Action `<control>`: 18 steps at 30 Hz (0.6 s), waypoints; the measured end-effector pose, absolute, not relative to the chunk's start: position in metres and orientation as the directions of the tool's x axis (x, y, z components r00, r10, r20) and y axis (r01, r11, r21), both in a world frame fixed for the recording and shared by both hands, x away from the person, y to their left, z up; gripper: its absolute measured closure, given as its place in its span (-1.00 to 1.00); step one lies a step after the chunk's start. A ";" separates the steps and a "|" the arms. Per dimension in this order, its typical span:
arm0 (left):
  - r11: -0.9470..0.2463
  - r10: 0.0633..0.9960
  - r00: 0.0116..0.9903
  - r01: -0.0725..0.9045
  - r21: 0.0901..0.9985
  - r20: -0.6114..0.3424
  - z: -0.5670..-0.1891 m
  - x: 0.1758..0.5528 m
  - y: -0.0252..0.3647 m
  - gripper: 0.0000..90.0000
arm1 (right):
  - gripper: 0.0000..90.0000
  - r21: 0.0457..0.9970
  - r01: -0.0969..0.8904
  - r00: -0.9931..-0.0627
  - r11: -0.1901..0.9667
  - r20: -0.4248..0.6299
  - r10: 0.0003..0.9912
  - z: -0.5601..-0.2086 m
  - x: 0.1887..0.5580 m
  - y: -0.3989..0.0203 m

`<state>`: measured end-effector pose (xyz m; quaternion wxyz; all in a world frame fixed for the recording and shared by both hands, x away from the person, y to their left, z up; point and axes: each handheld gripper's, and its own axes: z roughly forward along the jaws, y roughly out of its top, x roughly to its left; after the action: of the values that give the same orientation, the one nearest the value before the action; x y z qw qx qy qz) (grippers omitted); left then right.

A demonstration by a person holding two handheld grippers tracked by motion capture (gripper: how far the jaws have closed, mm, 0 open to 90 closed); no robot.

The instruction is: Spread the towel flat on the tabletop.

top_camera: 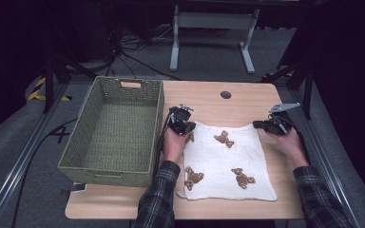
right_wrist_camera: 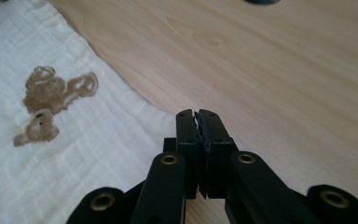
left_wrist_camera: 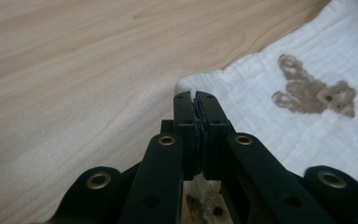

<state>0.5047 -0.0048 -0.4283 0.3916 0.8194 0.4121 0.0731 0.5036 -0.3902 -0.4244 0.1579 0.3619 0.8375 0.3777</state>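
Cloth: white cloth (top_camera: 225, 161) with brown bear prints lies flat on the surface (top_camera: 228, 107), right of the basket (top_camera: 114, 130).
Left gripper: left gripper (left_wrist_camera: 196, 100) is clamped on the cloth's far left corner; white fabric shows between the jaws and below them.
Right gripper: right gripper (right_wrist_camera: 197, 116) sits at the far right corner, jaws pressed together; the cloth edge runs under them, but whether fabric is pinched I cannot tell.
Key relation: both far corners lie at the gripper tips, and the cloth stretches from them back toward the person; each hand is at its own corner.
Hands: both forearms reach forward along the cloth's side edges, wrists low, grippers pointing away and down.
Next, likely: lifting the far edge to fold it toward the near edge.
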 end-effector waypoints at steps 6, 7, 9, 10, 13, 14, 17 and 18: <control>-0.325 0.729 0.660 0.568 0.756 -0.183 -0.402 0.501 -0.008 0.96 | 0.97 0.782 0.443 -0.679 0.438 -0.026 0.733 -0.396 0.501 -0.398; -0.323 0.726 0.664 0.560 0.763 -0.180 -0.398 0.500 -0.008 0.95 | 0.97 0.786 0.435 -0.677 0.439 -0.036 0.735 -0.390 0.500 -0.399; -0.321 0.715 0.676 0.544 0.775 -0.179 -0.393 0.494 -0.009 0.95 | 0.97 0.802 0.418 -0.681 0.426 -0.034 0.732 -0.381 0.496 -0.403; -0.325 0.716 0.676 0.543 0.774 -0.174 -0.392 0.491 -0.009 0.95 | 0.97 0.806 0.411 -0.682 0.427 -0.039 0.730 -0.379 0.493 -0.403; -0.340 0.713 0.684 0.530 0.777 -0.155 -0.390 0.486 -0.008 0.95 | 0.97 0.813 0.393 -0.695 0.429 -0.043 0.718 -0.376 0.482 -0.404; -0.347 0.714 0.685 0.529 0.775 -0.147 -0.389 0.480 -0.006 0.95 | 0.97 0.812 0.390 -0.697 0.433 -0.046 0.715 -0.376 0.479 -0.404; -0.351 0.720 0.679 0.534 0.769 -0.142 -0.390 0.473 -0.004 0.95 | 0.97 0.816 0.383 -0.706 0.433 -0.043 0.707 -0.377 0.472 -0.405; -0.355 0.720 0.681 0.531 0.769 -0.138 -0.390 0.471 -0.002 0.95 | 0.97 0.817 0.382 -0.708 0.432 -0.042 0.705 -0.378 0.468 -0.405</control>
<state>0.4708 -0.0025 -0.3902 0.4189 0.8154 0.3834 0.1125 0.4675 -0.4051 -0.3776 0.1929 0.3297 0.8240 0.4185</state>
